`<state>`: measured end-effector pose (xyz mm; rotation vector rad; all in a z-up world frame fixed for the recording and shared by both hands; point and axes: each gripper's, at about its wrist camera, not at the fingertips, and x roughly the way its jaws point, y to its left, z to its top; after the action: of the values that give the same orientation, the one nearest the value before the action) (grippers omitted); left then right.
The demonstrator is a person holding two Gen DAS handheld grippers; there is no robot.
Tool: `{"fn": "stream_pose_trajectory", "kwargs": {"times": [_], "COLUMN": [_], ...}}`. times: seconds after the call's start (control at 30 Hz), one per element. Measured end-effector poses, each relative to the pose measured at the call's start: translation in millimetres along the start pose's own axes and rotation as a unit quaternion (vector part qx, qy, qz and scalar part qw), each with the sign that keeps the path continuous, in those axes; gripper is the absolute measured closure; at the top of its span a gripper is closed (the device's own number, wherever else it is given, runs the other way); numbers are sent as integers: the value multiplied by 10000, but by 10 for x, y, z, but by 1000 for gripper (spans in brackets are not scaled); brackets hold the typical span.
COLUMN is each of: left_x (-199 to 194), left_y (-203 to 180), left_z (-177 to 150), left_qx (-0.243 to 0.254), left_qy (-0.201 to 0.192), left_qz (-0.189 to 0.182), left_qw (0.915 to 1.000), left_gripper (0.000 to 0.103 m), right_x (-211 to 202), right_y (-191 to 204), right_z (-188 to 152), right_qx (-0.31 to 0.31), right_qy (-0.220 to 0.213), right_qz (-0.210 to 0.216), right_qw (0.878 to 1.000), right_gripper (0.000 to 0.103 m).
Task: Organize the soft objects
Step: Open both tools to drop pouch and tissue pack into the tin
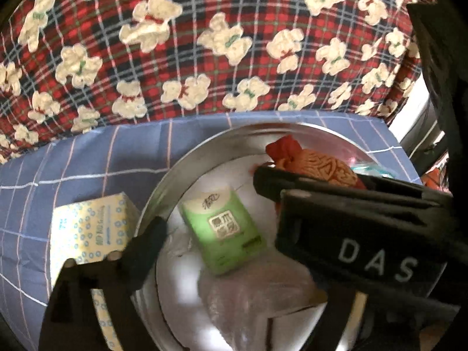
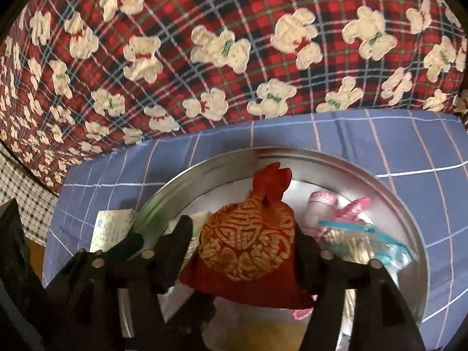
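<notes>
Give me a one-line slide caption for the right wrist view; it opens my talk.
Right tool grips a red-and-gold drawstring pouch over a round metal tin on blue checked cloth.

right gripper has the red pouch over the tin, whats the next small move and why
Probably lower the red pouch a little and open the right gripper: its fingers clamp the pouch inside the round tin, where the green tissue pack already lies.
</notes>
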<state>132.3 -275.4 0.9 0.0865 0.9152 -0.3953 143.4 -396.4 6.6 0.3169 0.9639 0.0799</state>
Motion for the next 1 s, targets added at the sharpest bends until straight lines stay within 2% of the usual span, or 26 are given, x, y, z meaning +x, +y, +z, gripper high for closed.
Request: {"fn": "stream_pose_trajectory", "kwargs": {"times": [0.1, 0.3, 0.4, 0.5, 0.67, 0.83, 1.0], "left_x": [-81, -152, -185, -228, -270, -345, -493], "left_y": [-1, 38, 27, -8, -13, -10, -53], "left_z": [2, 10, -4, -30, -149, -330, -455], "left_qx": [38, -50, -36, 21, 98, 120, 226], "left_qy": [-154, -82, -84, -132, -124, -496, -822], "left_qz": [0, -159, -134, -94, -144, 23, 104], "left_qw": [9999, 9998, 9999, 9999, 9998, 9987, 9963], "left_gripper": [1, 1, 1, 1, 1, 2, 2], "right_x": [-92, -189, -275, -385, -644, -848, -1049], "right_y": [-41, -170, -162, -161, -133, -187, -54], "right_z": [0, -60, -113, -179, -405, -686, -957], "right_qx": [104, 496, 617, 712, 626, 745, 575], "right_qy": [-83, -101, -247, -465, -1208, -1940, -2594], "right_qz": [23, 297, 458, 425, -254, -491, -580], "right_qw": [9999, 9983, 9967, 9955, 9904, 9769, 9623], "right_gripper": [32, 32, 32, 32, 32, 31, 31]}}
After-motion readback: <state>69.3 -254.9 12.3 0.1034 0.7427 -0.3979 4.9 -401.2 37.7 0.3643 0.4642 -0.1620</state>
